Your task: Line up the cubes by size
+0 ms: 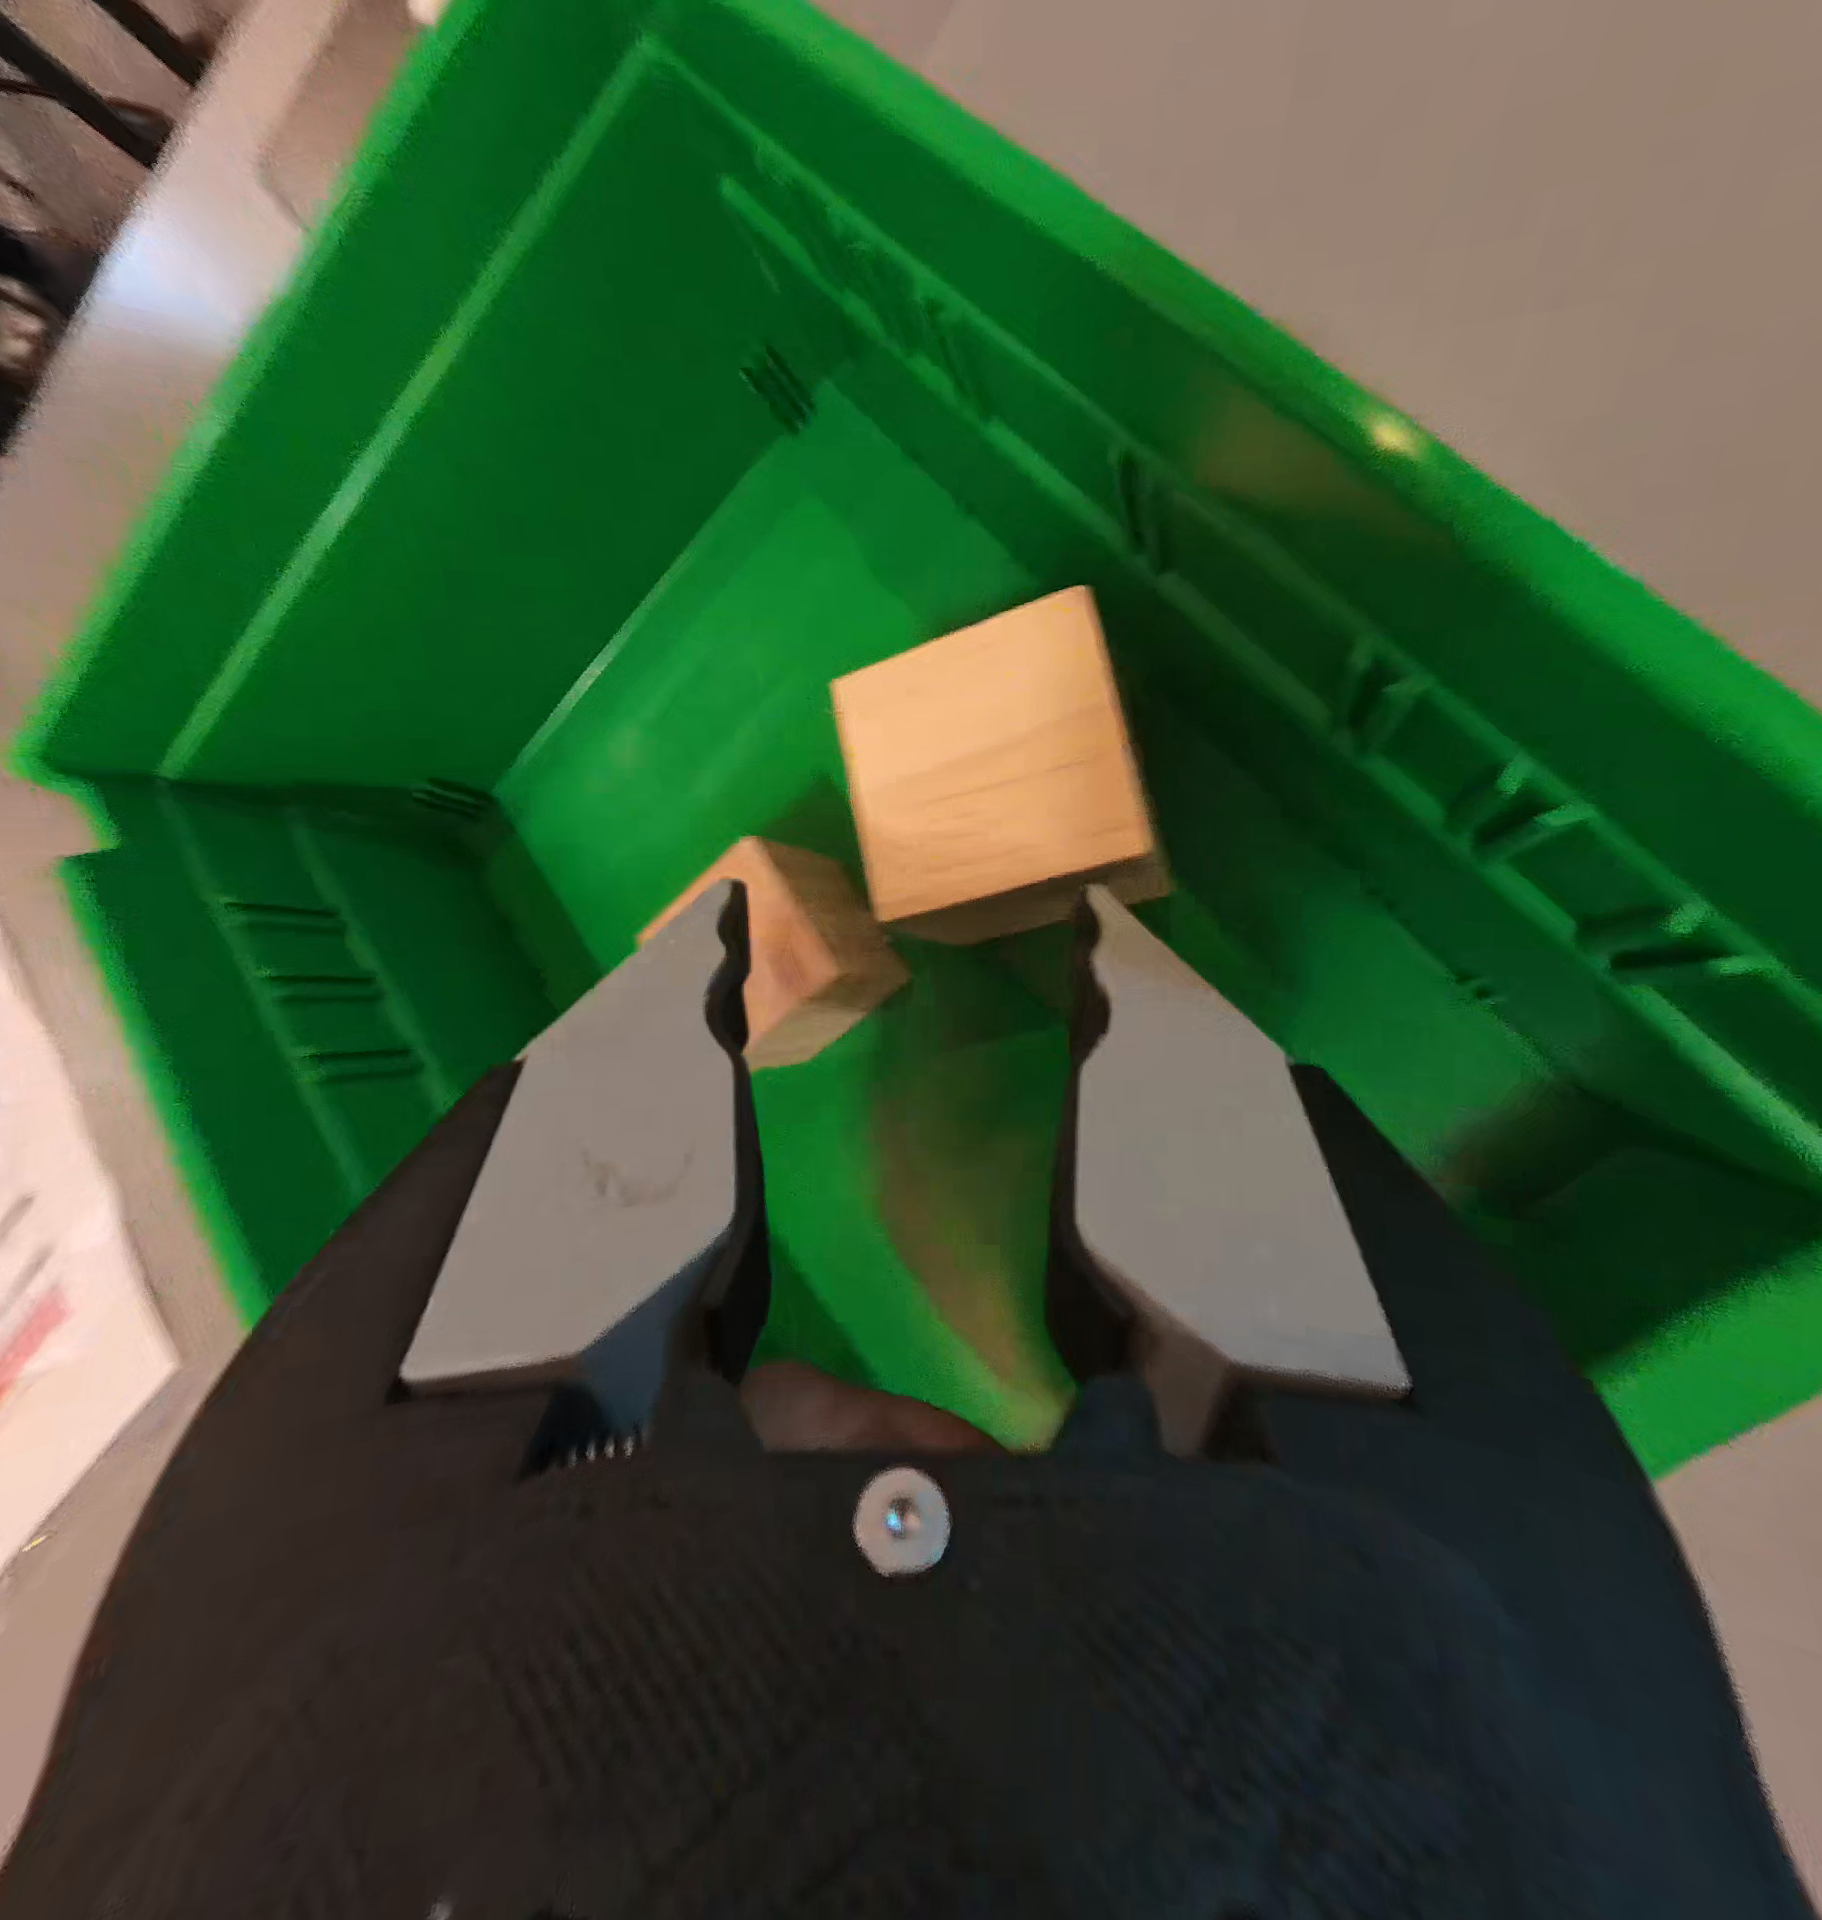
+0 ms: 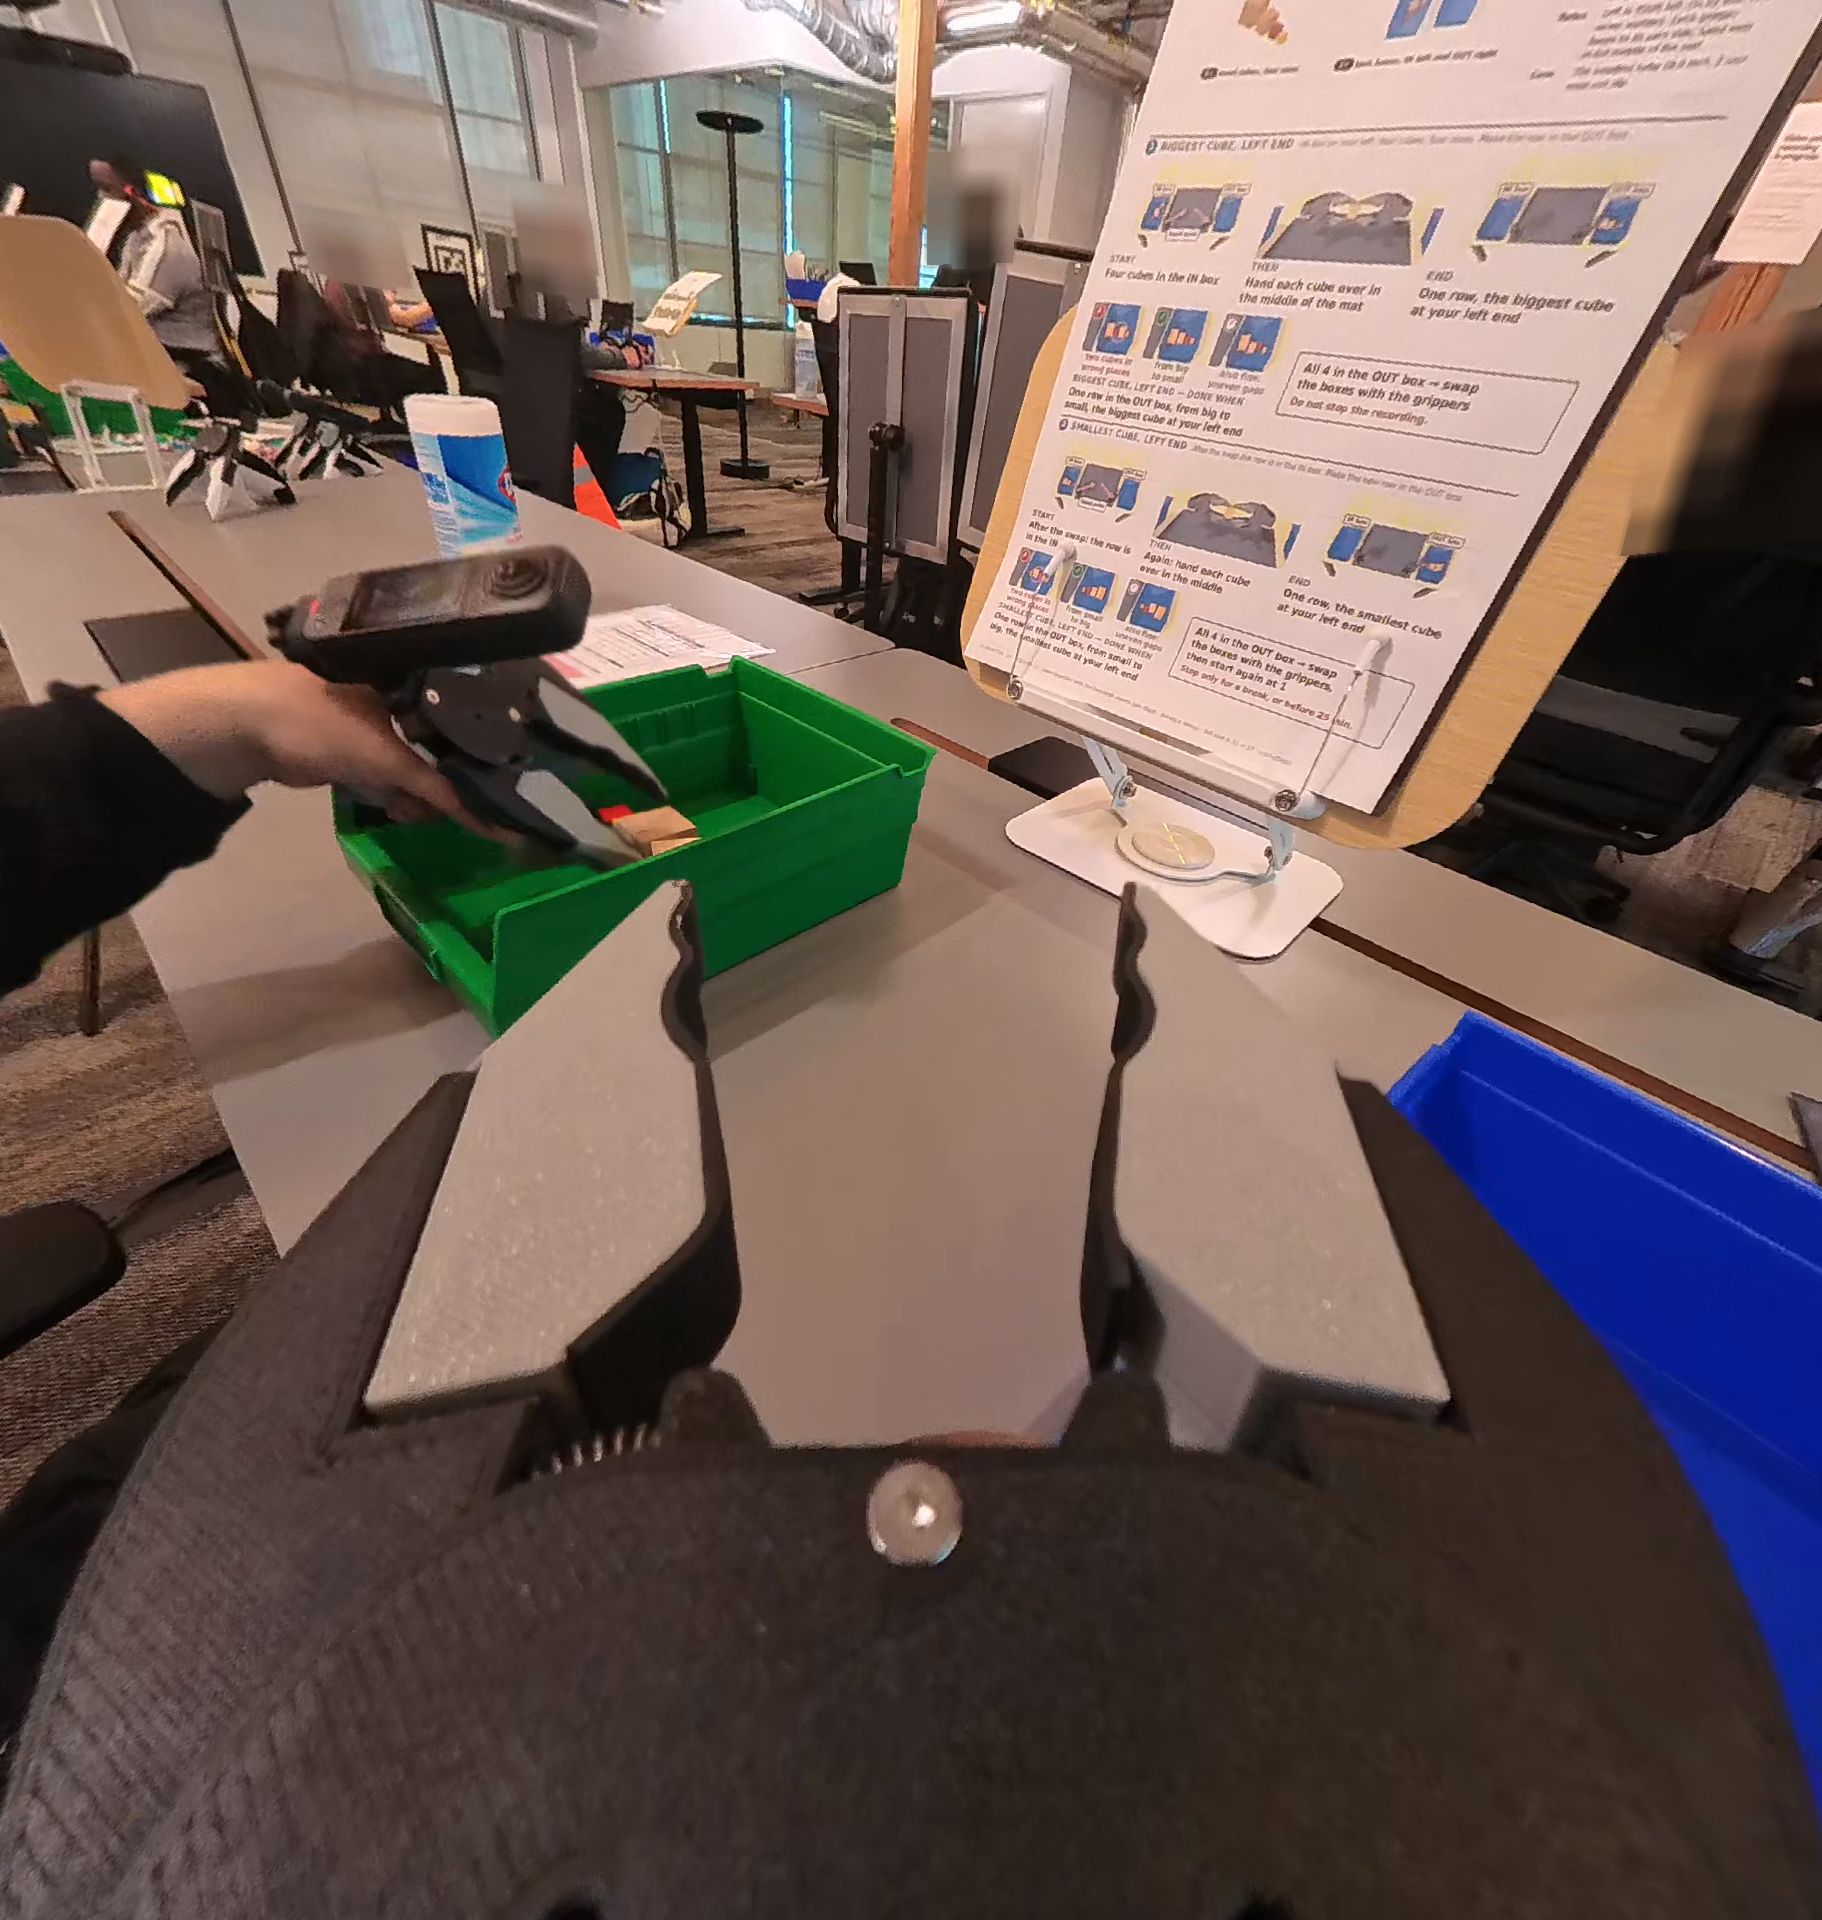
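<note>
Two wooden cubes [image 1: 990, 758] blur in the green bin [image 1: 450, 499], one half-hidden by the left claw [image 1: 907, 904].

Grey table [image 2: 917, 1049] fills frame centre. Green bin [image 2: 813, 831] at centre left, blue bin [image 2: 1634, 1236] at right edge, white stand base [image 2: 1177, 862] centre right, papers [image 2: 658, 639] behind green bin.

Green bin [image 1: 1250, 540] walls close around 2 wooden cubes [image 1: 990, 769].

Bin [image 1: 387, 499]: bright green
Cubes [image 1: 990, 758]: pale wood grain
Fingers [image 2: 574, 1195]: grey on black
Second bin [image 2: 1665, 1247]: blue
Desk [image 2: 907, 1039]: grey
</note>
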Demonstrator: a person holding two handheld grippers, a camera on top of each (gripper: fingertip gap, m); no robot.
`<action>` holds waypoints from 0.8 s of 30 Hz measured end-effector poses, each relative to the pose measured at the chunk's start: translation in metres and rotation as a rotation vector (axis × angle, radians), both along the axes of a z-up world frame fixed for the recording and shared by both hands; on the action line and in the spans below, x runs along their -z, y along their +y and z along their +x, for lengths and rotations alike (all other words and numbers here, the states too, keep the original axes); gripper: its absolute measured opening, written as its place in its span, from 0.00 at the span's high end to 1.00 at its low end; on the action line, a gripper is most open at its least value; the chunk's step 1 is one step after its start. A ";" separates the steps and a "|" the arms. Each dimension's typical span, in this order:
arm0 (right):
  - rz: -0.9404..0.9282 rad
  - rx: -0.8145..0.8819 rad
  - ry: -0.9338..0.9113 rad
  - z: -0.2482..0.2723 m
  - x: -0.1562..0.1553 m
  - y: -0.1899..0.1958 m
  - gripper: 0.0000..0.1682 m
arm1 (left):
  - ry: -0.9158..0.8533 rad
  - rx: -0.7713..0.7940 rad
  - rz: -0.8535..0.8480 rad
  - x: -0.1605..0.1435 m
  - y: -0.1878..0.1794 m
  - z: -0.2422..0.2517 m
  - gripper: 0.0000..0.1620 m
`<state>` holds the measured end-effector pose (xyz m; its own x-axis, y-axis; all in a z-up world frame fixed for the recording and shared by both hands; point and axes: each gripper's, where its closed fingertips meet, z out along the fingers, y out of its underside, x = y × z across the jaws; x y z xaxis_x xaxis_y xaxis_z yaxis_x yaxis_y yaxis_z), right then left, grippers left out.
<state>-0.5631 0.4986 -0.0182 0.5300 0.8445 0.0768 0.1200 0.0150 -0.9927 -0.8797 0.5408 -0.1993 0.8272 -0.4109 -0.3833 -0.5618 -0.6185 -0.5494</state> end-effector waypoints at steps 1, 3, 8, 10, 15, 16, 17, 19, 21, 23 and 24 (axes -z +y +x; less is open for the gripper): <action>-0.004 -0.002 -0.002 -0.001 0.001 0.000 0.54 | 0.032 -0.022 0.005 -0.005 0.003 -0.010 0.63; -0.004 -0.003 -0.010 -0.001 0.002 0.000 0.54 | 0.054 -0.062 -0.029 -0.007 0.005 -0.029 0.64; 0.020 0.006 -0.012 0.003 -0.001 0.000 0.54 | 0.006 -0.052 -0.206 0.008 -0.009 -0.044 0.88; 0.017 0.010 -0.006 0.005 -0.001 0.003 0.54 | 0.009 -0.015 -0.215 0.007 -0.013 -0.040 0.92; -0.002 0.008 0.003 0.006 0.000 0.006 0.54 | 0.013 0.042 -0.316 0.021 -0.027 -0.031 0.99; 0.001 0.007 0.002 0.006 0.000 0.005 0.54 | 0.034 0.040 -0.332 0.025 -0.027 -0.032 0.99; 0.005 0.007 -0.001 0.005 0.000 0.004 0.54 | 0.060 0.035 -0.347 0.029 -0.026 -0.035 0.98; 0.015 0.005 -0.009 0.004 -0.001 0.002 0.54 | 0.129 0.022 -0.355 0.036 -0.020 -0.041 0.95; 0.019 0.004 -0.014 0.003 0.000 0.002 0.54 | 0.209 0.000 -0.363 0.040 -0.011 -0.052 1.00; 0.017 0.003 -0.018 0.003 0.001 0.002 0.54 | 0.288 -0.037 -0.347 0.040 0.003 -0.065 1.00; 0.016 0.002 -0.018 0.003 0.001 0.003 0.54 | 0.307 -0.055 -0.328 0.038 0.011 -0.069 1.00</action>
<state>-0.5603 0.5011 -0.0195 0.5301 0.8420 0.0998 0.1380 0.0305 -0.9900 -0.9489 0.5514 -0.2377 0.7193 -0.5106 -0.4710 -0.6298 -0.7654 -0.1322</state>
